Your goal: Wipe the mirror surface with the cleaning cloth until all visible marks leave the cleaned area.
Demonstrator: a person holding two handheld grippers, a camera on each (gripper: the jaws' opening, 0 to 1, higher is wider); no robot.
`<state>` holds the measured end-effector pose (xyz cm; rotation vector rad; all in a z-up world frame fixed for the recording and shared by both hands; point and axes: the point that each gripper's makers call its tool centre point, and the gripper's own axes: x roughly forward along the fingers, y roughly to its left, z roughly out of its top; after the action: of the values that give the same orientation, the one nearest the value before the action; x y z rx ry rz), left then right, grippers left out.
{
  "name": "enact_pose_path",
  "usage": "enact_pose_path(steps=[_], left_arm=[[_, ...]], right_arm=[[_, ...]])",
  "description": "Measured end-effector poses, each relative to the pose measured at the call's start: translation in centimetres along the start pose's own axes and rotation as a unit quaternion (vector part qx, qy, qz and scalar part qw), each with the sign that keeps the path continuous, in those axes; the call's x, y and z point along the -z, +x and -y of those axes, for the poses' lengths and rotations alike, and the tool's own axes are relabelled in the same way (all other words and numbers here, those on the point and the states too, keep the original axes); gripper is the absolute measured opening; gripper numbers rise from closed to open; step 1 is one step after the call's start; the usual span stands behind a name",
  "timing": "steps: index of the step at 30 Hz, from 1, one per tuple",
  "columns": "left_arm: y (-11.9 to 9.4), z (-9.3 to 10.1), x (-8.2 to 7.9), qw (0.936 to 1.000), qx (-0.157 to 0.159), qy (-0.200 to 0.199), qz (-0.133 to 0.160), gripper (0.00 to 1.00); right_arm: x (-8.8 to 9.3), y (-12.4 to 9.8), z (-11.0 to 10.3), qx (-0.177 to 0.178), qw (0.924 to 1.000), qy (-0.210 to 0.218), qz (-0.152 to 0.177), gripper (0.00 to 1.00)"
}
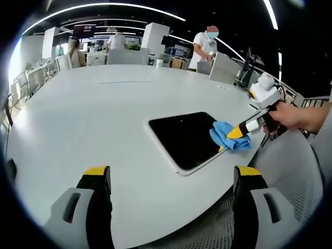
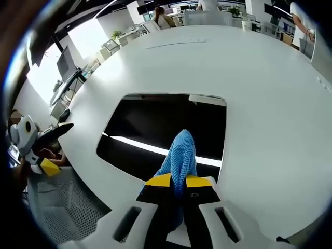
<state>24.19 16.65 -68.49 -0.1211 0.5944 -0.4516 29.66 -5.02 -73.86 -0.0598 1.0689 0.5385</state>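
Note:
A dark rectangular mirror (image 1: 184, 137) with a white rim lies flat on the white table (image 1: 104, 119). In the left gripper view, my right gripper (image 1: 234, 133) comes in from the right, shut on a blue cleaning cloth (image 1: 227, 137) that rests on the mirror's right edge. My left gripper (image 1: 171, 179) stands open over the table's near edge, short of the mirror, nothing between its fingers. In the right gripper view, my right gripper (image 2: 178, 181) pinches the blue cloth (image 2: 179, 154), which lies on the mirror (image 2: 155, 127). The left gripper (image 2: 39, 150) shows at the far left.
A grey mesh chair (image 1: 290, 171) stands by the table's near right edge. Several people sit or stand at desks in the background (image 1: 205, 46). A monitor (image 2: 66, 62) stands beyond the table's left side in the right gripper view.

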Motion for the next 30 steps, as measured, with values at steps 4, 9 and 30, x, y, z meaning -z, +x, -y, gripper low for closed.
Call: enact_pose_path(steps=[4,9,30], left_arm=[[0.0,0.0,0.0,1.0,-0.001,-0.001,-0.001,0.97],[0.0,0.0,0.1,1.0,0.0,-0.001,-0.003,0.97],[0.1,0.1,0.3,1.0,0.003,-0.001,-0.008,0.97]], right_arm=[[0.1,-0.2,0.5,0.001,1.0,0.004,0.0,0.02],[0.2,-0.5,1.3,0.002,1.0,0.008,0.002,0.02],[0.4,-1.0,2.7,0.004,0.9999,0.012,0.001,0.02]])
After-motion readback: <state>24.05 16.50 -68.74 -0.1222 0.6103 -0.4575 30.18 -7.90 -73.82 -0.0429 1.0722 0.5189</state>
